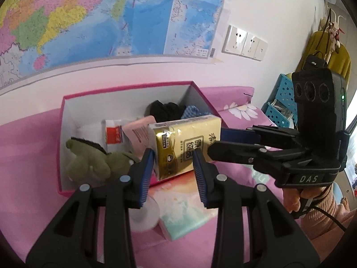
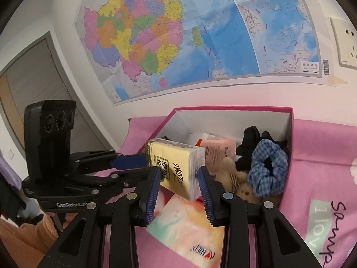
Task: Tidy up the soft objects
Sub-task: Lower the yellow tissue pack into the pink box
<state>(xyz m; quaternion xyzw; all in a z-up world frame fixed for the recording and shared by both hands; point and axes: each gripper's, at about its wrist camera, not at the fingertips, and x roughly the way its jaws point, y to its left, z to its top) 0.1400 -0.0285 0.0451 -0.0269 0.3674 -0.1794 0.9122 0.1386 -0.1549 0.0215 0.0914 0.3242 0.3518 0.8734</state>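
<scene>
A yellow tissue pack (image 1: 185,143) leans tilted on the front rim of a pink-edged box (image 1: 125,88), also seen in the right wrist view (image 2: 176,167). Both grippers' fingers lie close beside it, one on each side; contact is unclear. My left gripper (image 1: 174,176) is open just in front of it. My right gripper (image 2: 180,192) is open too and shows in the left wrist view (image 1: 225,140). In the box lie a green plush toy (image 1: 91,160), a blue checked scrunchie (image 2: 267,169), black cloth (image 2: 252,143), a tan plush (image 2: 234,176) and a pink packet (image 2: 218,149).
A pastel tissue pack (image 2: 189,230) and a white paper roll (image 1: 145,216) lie on the pink bedsheet (image 2: 323,147) in front of the box. A map hangs on the wall behind. Blue baskets (image 1: 281,102) stand at the right.
</scene>
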